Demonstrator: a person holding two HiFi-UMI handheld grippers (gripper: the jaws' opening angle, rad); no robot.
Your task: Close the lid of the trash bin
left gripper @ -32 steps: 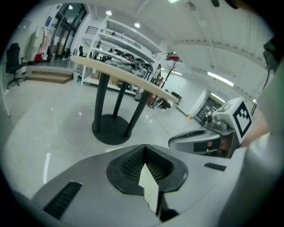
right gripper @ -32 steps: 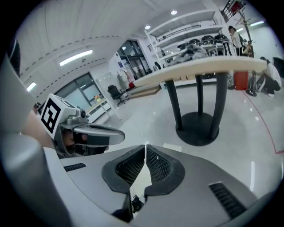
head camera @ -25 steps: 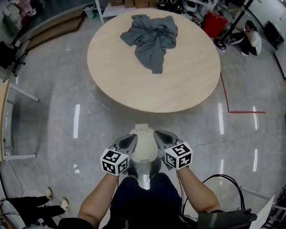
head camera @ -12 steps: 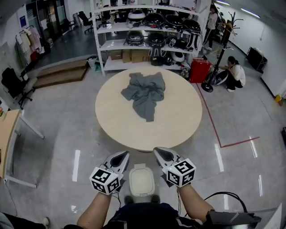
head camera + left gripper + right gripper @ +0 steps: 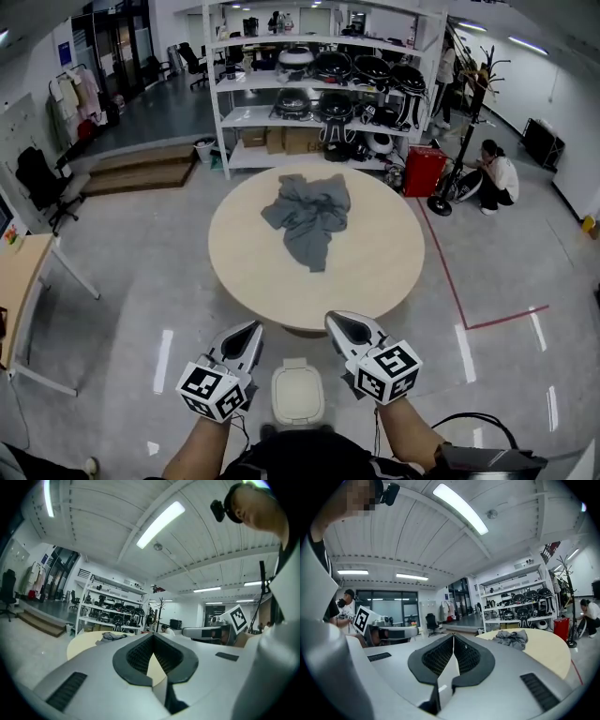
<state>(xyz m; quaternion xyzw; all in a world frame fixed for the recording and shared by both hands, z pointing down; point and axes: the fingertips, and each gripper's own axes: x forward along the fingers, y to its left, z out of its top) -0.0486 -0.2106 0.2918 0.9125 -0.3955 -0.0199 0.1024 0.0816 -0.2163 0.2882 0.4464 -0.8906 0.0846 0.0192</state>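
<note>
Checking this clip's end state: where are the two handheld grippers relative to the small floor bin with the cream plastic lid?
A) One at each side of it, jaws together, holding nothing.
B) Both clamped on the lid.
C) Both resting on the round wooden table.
A: in the head view the left gripper and right gripper flank the small floor bin with the cream plastic lid, and each gripper view shows jaws together with nothing between them.

The trash bin lid (image 5: 298, 392) looks like smooth cream plastic. The far round table (image 5: 375, 272) is matt pale wood, bearing soft, crumpled grey cloth (image 5: 309, 220). The floor (image 5: 141, 309) is glossy grey.
</note>
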